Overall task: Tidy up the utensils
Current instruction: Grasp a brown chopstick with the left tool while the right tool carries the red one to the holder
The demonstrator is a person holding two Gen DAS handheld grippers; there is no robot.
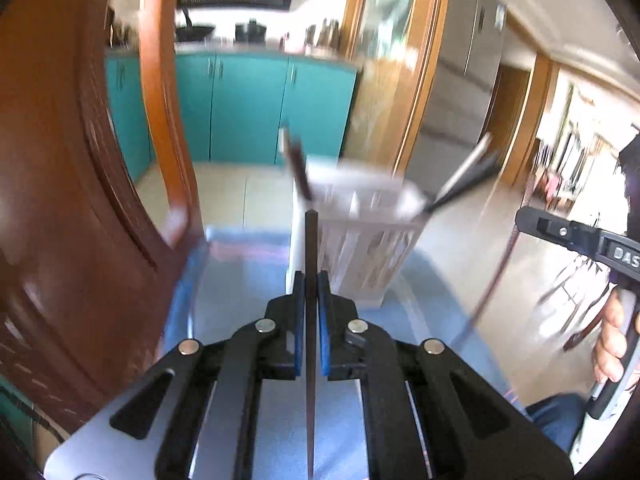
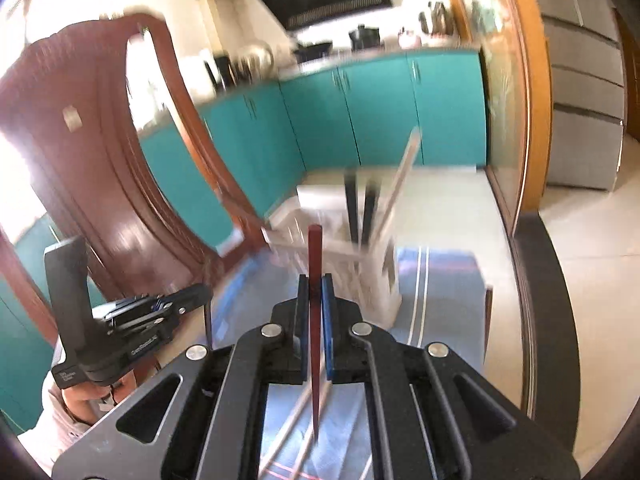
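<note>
My left gripper (image 1: 311,286) is shut on a dark chopstick (image 1: 311,248) that stands upright between its blue pads. Just ahead is a white slotted utensil holder (image 1: 360,256) on the blue cloth, with a brown chopstick (image 1: 298,168) and dark and pale chopsticks (image 1: 464,176) leaning in it. My right gripper (image 2: 315,290) is shut on a red-brown chopstick (image 2: 315,260), held upright near the same holder (image 2: 360,276), which has dark chopsticks (image 2: 360,208) and a pale one (image 2: 404,168) in it. The left gripper (image 2: 160,308) shows at the left in the right wrist view.
A blue cloth (image 1: 248,280) covers the table. Pale chopsticks (image 2: 296,420) lie on it below my right gripper. A brown wooden chair back (image 1: 80,200) stands close on the left. Teal kitchen cabinets (image 1: 248,108) and a grey fridge (image 1: 460,92) are behind.
</note>
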